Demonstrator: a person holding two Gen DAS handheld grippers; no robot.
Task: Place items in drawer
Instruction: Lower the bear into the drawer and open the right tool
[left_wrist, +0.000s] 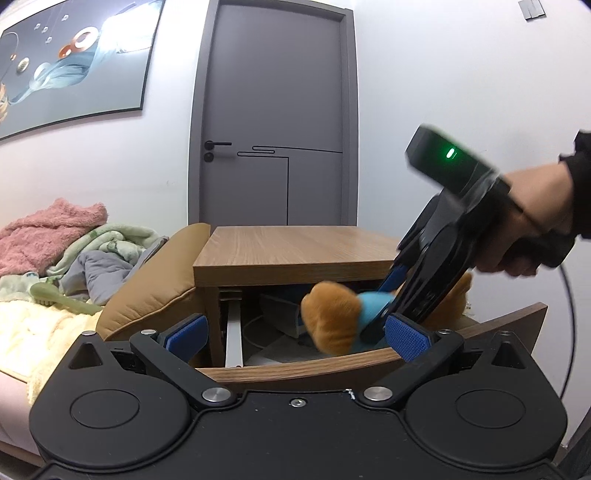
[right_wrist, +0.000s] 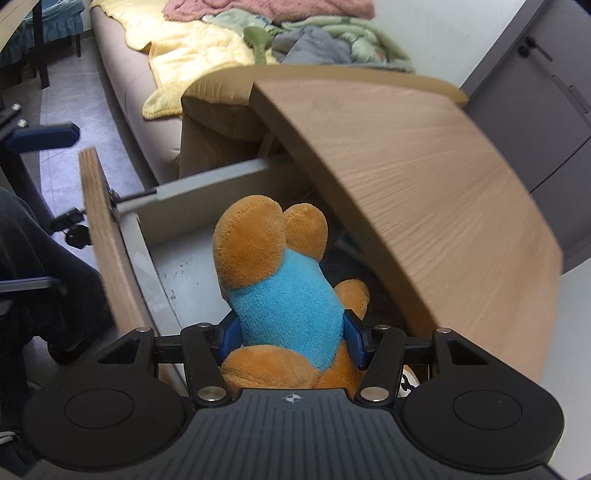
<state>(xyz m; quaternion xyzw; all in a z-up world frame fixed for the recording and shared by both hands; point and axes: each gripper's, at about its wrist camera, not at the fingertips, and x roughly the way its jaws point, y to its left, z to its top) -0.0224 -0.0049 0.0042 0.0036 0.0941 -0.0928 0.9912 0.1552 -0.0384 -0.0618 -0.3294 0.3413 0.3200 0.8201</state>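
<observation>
An orange plush toy (right_wrist: 266, 258) with a blue shirt is held in my right gripper (right_wrist: 290, 338), which is shut on its blue middle. The toy hangs feet first over the open drawer (right_wrist: 110, 258) of a wooden bedside table (right_wrist: 424, 177). In the left wrist view the toy (left_wrist: 332, 317) shows inside the drawer opening, behind the drawer front (left_wrist: 295, 369), with the right gripper (left_wrist: 388, 295) clamped on it from the right. My left gripper (left_wrist: 297, 338) is open and empty, just in front of the drawer front.
A tan sofa arm (left_wrist: 155, 288) stands left of the table, with blankets (left_wrist: 55, 236) and a green brush (left_wrist: 55, 297) on the sofa. White papers (left_wrist: 280, 343) lie in the drawer. A grey door (left_wrist: 277, 110) is behind the table.
</observation>
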